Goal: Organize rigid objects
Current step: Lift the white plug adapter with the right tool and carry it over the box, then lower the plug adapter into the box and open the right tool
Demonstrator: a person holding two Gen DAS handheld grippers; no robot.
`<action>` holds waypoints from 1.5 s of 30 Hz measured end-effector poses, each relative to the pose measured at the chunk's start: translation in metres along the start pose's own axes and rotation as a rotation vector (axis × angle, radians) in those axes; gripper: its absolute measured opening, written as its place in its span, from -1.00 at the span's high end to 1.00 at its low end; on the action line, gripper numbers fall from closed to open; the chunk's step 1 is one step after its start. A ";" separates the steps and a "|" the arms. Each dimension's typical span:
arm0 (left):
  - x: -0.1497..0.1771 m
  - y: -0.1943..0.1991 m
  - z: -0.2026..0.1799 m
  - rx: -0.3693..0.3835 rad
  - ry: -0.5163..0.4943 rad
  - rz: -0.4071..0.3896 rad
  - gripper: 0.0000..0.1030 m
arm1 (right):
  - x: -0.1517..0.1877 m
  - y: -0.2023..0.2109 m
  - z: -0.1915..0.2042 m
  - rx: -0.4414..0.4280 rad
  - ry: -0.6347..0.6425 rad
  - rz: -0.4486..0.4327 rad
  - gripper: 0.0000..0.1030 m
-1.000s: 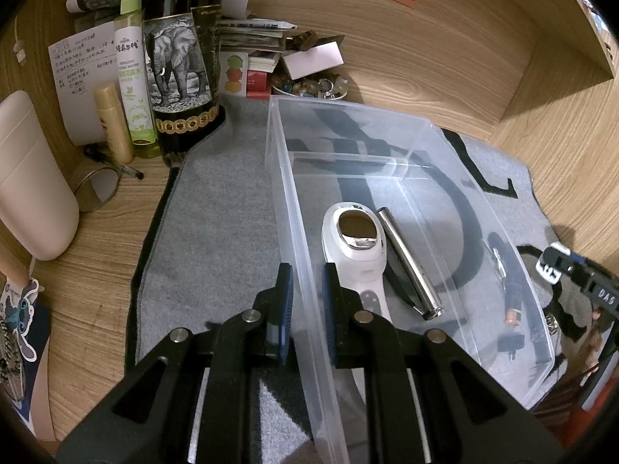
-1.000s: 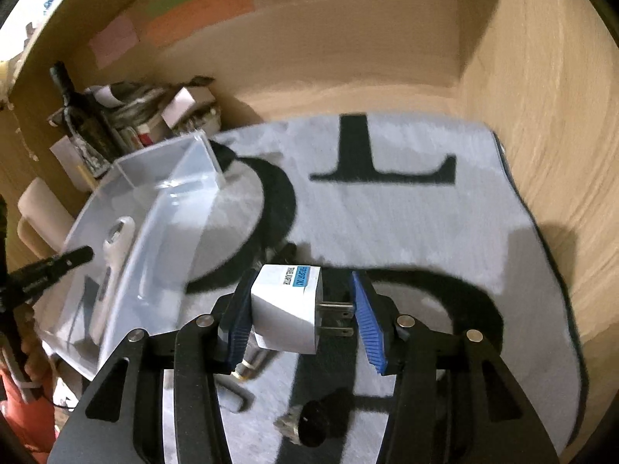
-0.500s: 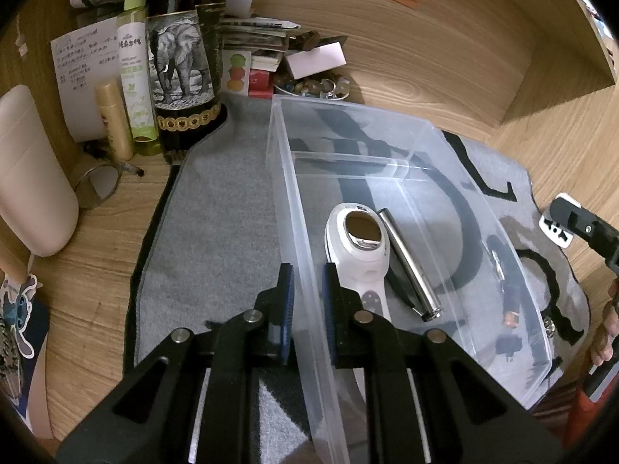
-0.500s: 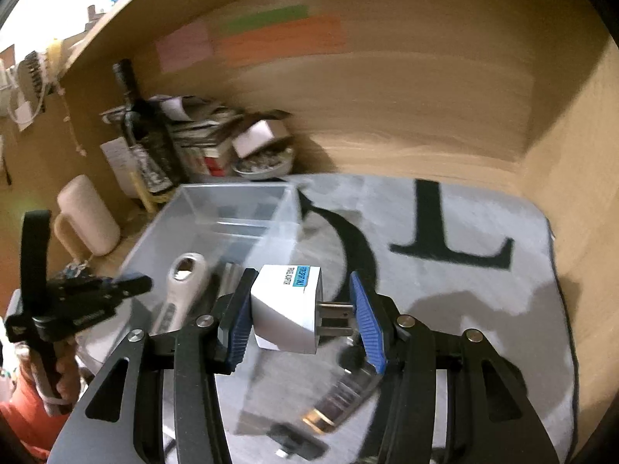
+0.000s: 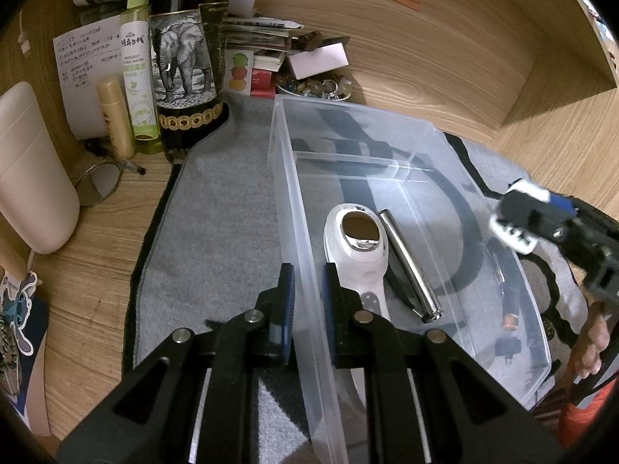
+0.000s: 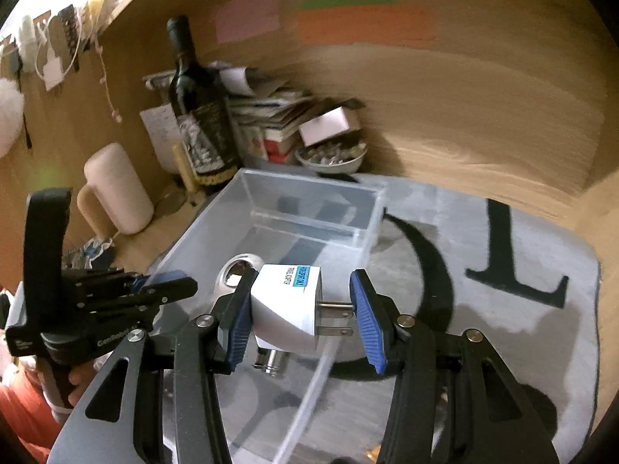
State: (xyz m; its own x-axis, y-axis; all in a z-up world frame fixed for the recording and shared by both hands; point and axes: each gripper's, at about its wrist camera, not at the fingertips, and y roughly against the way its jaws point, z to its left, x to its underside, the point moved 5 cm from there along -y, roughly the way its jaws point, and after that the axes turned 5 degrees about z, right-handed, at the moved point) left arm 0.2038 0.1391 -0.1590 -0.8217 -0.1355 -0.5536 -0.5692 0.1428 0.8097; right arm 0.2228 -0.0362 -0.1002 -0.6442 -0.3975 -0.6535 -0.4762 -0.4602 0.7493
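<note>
The white plug (image 6: 286, 305), held in the right tongs (image 6: 300, 319), should go low into the clear box (image 5: 445, 143) before letting go, while the left tongs (image 5: 307, 301) pinch its wall.

The travel adapter (image 6: 286, 309) is white with a blue label; the mat (image 6: 522, 332) is grey with black letters; the bin (image 5: 445, 147) is clear.

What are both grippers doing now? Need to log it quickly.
Left gripper: shut on the clear bin wall.
Right gripper: holding the white travel adapter.
</note>
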 end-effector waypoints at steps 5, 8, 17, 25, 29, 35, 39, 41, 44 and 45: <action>0.000 0.000 0.000 -0.003 -0.004 -0.001 0.74 | 0.003 -0.018 0.011 -0.028 0.019 0.051 0.12; 0.001 0.000 -0.001 -0.007 -0.010 -0.002 0.74 | 0.008 -0.030 0.021 -0.024 0.058 0.097 0.12; 0.001 0.001 -0.001 -0.007 -0.014 -0.003 0.74 | 0.014 -0.049 0.035 -0.019 0.137 0.204 0.12; 0.001 0.001 -0.002 -0.009 -0.018 -0.005 0.74 | 0.014 -0.054 0.035 0.000 0.153 0.228 0.12; 0.001 0.001 -0.002 -0.009 -0.018 -0.006 0.74 | 0.012 -0.053 0.036 0.004 0.156 0.229 0.06; 0.001 0.001 -0.003 -0.008 -0.015 -0.006 0.74 | 0.009 -0.044 0.033 0.007 0.137 0.183 -0.26; 0.001 0.001 -0.002 -0.009 -0.015 -0.006 0.74 | 0.005 -0.030 0.026 -0.010 0.103 0.150 -0.26; 0.001 0.001 -0.002 -0.008 -0.016 -0.006 0.74 | 0.003 -0.022 0.023 -0.006 0.088 0.127 -0.28; 0.001 0.001 -0.003 -0.008 -0.015 -0.006 0.74 | -0.002 -0.005 0.011 0.013 0.054 0.074 -0.48; 0.001 0.001 -0.002 -0.008 -0.014 -0.006 0.74 | -0.003 0.001 0.005 0.029 0.044 0.056 -0.52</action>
State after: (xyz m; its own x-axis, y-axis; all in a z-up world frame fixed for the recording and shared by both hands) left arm 0.2020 0.1366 -0.1583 -0.8185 -0.1226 -0.5613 -0.5741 0.1346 0.8077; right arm 0.2210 -0.0313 -0.0969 -0.6433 -0.4568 -0.6144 -0.4579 -0.4135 0.7870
